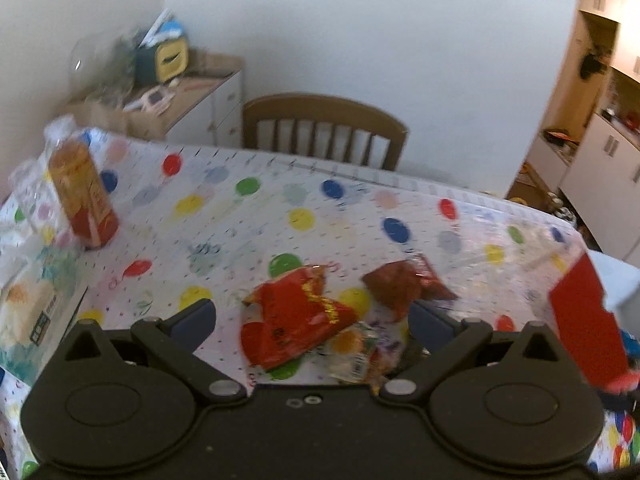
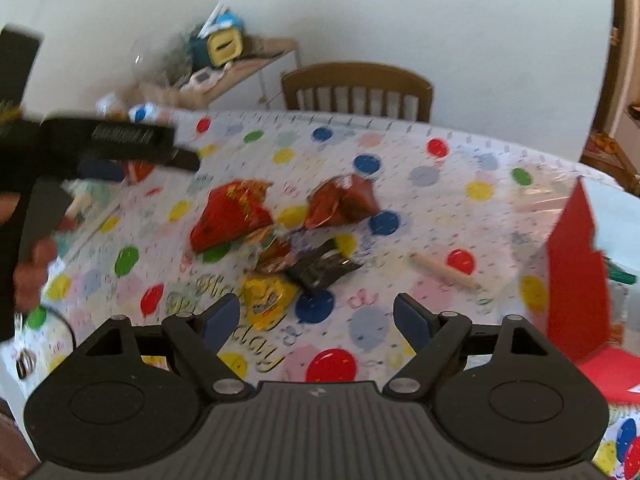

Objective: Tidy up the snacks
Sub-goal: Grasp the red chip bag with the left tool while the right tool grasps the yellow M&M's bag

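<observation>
Several blurred snack packets [image 2: 276, 236], overlapping.

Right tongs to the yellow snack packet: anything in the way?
Nothing visible. The yellow snack packet lies on the balloon tablecloth just ahead of the open right tongs, toward their left finger. The black packet lies beyond it, the red box off right.

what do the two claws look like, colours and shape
Both match: the left claw and the right claw have a black plastic body with two round discs, black linkage arms on silver pivot pins, and dark blue finger pads. The right claw's body has a ribbed grey top. From the right wrist view, the left tool looks black and boxy.
</observation>
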A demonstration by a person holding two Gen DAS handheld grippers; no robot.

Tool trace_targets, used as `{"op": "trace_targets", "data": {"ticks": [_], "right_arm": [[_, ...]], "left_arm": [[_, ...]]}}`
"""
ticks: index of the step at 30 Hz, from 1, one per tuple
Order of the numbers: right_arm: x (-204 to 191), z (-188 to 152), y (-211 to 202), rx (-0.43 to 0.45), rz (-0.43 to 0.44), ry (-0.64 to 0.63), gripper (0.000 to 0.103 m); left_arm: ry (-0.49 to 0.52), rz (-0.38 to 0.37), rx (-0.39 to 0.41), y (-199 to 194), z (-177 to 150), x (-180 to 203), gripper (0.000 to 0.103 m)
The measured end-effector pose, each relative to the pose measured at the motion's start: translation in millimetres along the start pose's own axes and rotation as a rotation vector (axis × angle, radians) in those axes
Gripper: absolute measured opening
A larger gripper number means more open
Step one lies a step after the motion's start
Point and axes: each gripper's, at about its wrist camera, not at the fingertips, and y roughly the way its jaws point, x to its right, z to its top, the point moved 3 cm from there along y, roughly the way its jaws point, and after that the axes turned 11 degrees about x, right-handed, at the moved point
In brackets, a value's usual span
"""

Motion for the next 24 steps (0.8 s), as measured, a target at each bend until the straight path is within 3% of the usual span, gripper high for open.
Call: {"op": "trace_targets", "data": {"ticks": [8,15,24], "right_arm": [[-25,-17,40,-0.073,0.056,-0.065,0.084],[-34,-21,70,-0.080,0.070,-0.075,0.084],[-42,-25,110,-0.119,0.069,-0.104,0.067]], "left_arm": [[-0.088,0.043,-0.082,51,2,-22,0.100],[-0.167,0.055,-0.178,95,-7,-29,0.095],[-0.202,0.076,-0.242,127,-17,-29,0.093]]}}
